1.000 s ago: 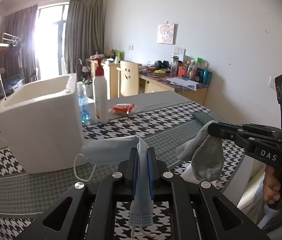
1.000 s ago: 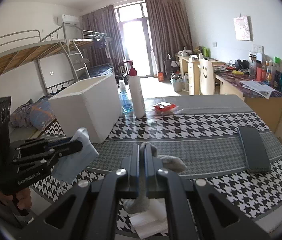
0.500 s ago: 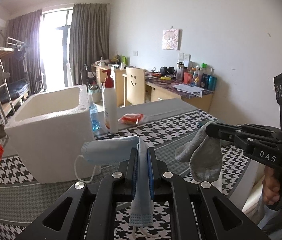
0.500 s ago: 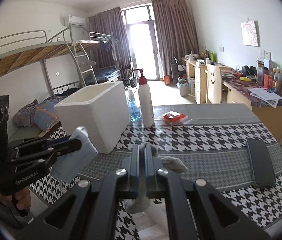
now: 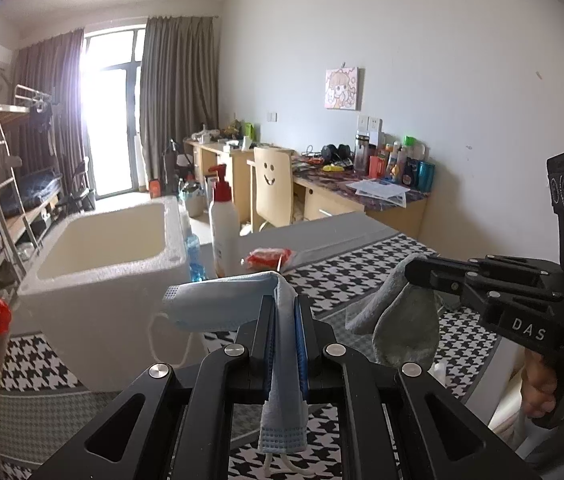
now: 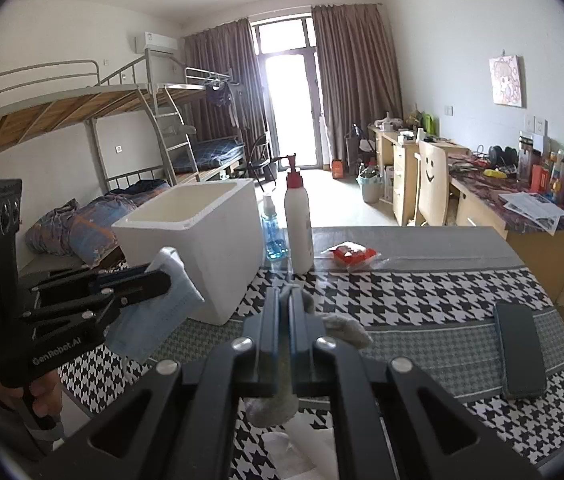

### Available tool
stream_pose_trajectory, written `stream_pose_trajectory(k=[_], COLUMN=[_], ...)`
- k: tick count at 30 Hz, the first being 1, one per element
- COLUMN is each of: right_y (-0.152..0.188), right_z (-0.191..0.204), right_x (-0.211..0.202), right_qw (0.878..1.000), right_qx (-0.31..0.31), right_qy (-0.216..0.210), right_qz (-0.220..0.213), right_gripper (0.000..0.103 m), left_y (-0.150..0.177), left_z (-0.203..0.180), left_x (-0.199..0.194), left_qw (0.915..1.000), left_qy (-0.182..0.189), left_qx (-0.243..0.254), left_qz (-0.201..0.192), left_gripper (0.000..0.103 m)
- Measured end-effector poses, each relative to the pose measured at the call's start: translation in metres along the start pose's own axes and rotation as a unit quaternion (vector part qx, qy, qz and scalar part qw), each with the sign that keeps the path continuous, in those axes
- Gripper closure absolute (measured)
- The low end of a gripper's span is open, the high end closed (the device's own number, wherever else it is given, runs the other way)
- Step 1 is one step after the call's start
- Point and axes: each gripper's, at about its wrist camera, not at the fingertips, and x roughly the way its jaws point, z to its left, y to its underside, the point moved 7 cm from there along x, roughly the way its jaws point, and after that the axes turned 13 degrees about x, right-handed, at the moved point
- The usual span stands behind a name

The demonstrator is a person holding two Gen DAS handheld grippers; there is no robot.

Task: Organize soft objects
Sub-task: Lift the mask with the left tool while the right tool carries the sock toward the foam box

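The left gripper point(image 5: 285, 308) is clamped on a light blue face mask point(image 5: 221, 304), which folds over the fingertips and hangs down between the jaws, its white ear loop dangling at the bottom. The right gripper point(image 6: 289, 308) is closed on a grey sock point(image 6: 342, 326), part of which bunches out to the right of the fingers while the rest droops below them. Both soft items are held up in the air in front of the white foam box point(image 6: 201, 236), clear of the houndstooth tablecloth point(image 6: 422, 292). The box stands open on the cloth, with the mask nearer to it than the sock. Just beside the box on its right are a small blue spray bottle point(image 6: 271, 232) and a tall white pump bottle point(image 6: 298, 224) with a red top. Further right of the box lies a red snack packet point(image 6: 352, 255), and well apart from it a dark phone point(image 6: 520, 354) lies flat near the table edge.
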Motion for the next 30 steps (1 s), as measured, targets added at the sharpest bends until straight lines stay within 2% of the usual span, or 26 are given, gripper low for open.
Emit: stream_pose_trajectory(k=[13, 30], right_y=[-0.018, -0.041], right_z=[0.008, 0.018], right_x=[0.000, 0.004], right_qw=[1.000, 0.999], right_qx=[-0.013, -0.030], right_qy=[0.002, 0.001], right_qz=[-0.014, -0.028], right_gripper=[0.097, 0.097], left_y=[-0.031, -0.055], left_z=[0.013, 0.020], left_x=[-0.010, -0.010], left_qw=[0.9994, 0.9984], left_qy=[-0.008, -0.015], left_qx=[0.019, 0.028], left_qz=[-0.029, -0.046], left_gripper=[0.093, 0.093])
